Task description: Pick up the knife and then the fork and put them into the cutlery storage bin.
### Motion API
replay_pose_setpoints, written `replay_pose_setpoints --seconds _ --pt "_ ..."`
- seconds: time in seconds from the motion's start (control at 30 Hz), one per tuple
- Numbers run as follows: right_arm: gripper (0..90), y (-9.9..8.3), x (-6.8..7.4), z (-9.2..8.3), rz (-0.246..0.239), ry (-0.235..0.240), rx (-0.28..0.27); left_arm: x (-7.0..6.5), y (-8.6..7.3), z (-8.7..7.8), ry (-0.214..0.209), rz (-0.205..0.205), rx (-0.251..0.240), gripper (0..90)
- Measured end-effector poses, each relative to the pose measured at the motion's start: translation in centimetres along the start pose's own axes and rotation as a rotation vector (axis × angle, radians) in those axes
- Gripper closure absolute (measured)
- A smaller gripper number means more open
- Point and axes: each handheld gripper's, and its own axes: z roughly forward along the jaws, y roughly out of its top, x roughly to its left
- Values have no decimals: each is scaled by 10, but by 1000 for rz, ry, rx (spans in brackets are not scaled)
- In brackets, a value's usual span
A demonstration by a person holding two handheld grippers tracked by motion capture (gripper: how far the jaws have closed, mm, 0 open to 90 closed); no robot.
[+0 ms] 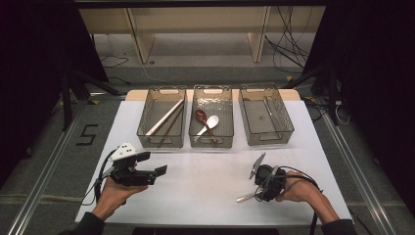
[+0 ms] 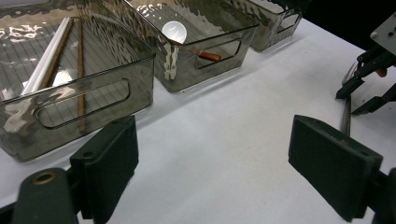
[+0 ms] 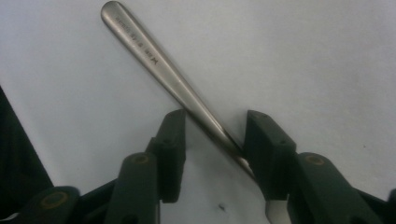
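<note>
The metal utensil handle (image 3: 154, 58) is lying flat on the white table (image 1: 205, 191), near the person's front-right edge, w/ its shaft running diagonally between the jaws of the right gripper (image 3: 212, 135). Those jaws are standing partway closed around it: one pad looks to be touching the shaft, the other is apart from it, so it isn't pinched yet. The gripper is pointing steeply down at the table, prob. to straddle the thin shaft where it's narrow enough to clamp. In the high view the handle end is poking out toward the person's left from under the right gripper (image 1: 266, 183); which utensil it is I can't tell, the head being hidden. The left gripper (image 1: 147, 169) is hovering over the front-left of the table, jaws spread wide w/ nothing between them, pointing toward the bins & apparently just waiting. Across the table three clear bins are sitting side by side: the left bin (image 1: 162, 117) is holding chopsticks, the middle bin (image 1: 211, 116) a white spoon and a brown one, the right bin (image 1: 265, 115) some thin metal piece, so sorting by type seems the aim.
</note>
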Motion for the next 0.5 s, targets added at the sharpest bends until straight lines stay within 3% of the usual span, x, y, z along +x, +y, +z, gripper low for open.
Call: replay_pose_setpoints --seconds 0.5 --pt "817 5 8 0 -54 15 44 0 -1 -1 2 -6 -4 153"
